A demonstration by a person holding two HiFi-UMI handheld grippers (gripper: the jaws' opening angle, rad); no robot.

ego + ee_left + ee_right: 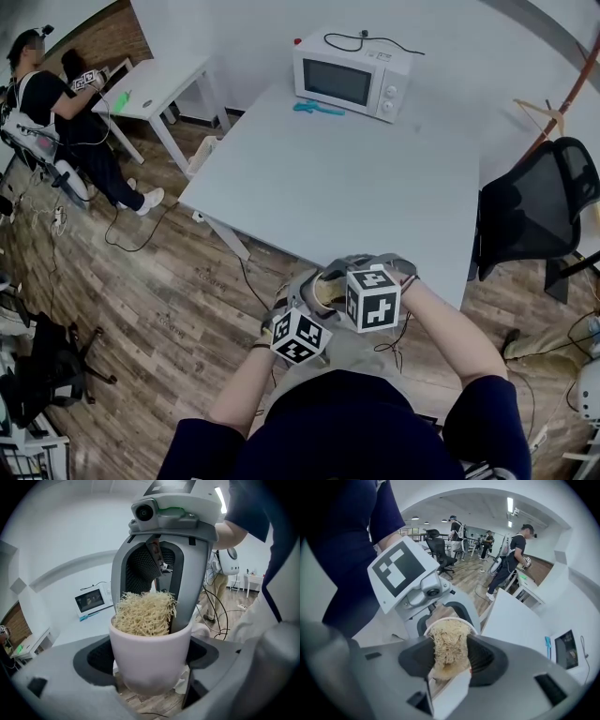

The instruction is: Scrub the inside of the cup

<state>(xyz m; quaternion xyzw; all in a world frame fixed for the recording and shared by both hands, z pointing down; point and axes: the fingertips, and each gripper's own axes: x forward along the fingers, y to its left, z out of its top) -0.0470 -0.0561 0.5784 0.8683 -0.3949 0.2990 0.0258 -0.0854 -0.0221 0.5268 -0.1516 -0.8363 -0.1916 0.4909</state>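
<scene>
A pale pink cup (pixel 150 663) sits between the two pads of my left gripper (pixel 150 654), which is shut on its sides. A straw-coloured loofah scrubber (pixel 146 613) fills the cup's mouth. In the right gripper view my right gripper (pixel 449 657) is shut on that scrubber (pixel 449 644), with the cup's rim (pixel 429 628) just beyond it. In the head view both grippers are held close together in front of the body, below the table's near edge: the left marker cube (pixel 298 336) and the right marker cube (pixel 373 298). The cup is hidden there.
A white table (pixel 356 187) stretches ahead with a microwave (pixel 352 82) and a teal tool (pixel 319 109) at its far end. A black chair (pixel 539 202) stands to the right. At the left a person (pixel 56 103) sits at a small table. Cables lie on the wooden floor.
</scene>
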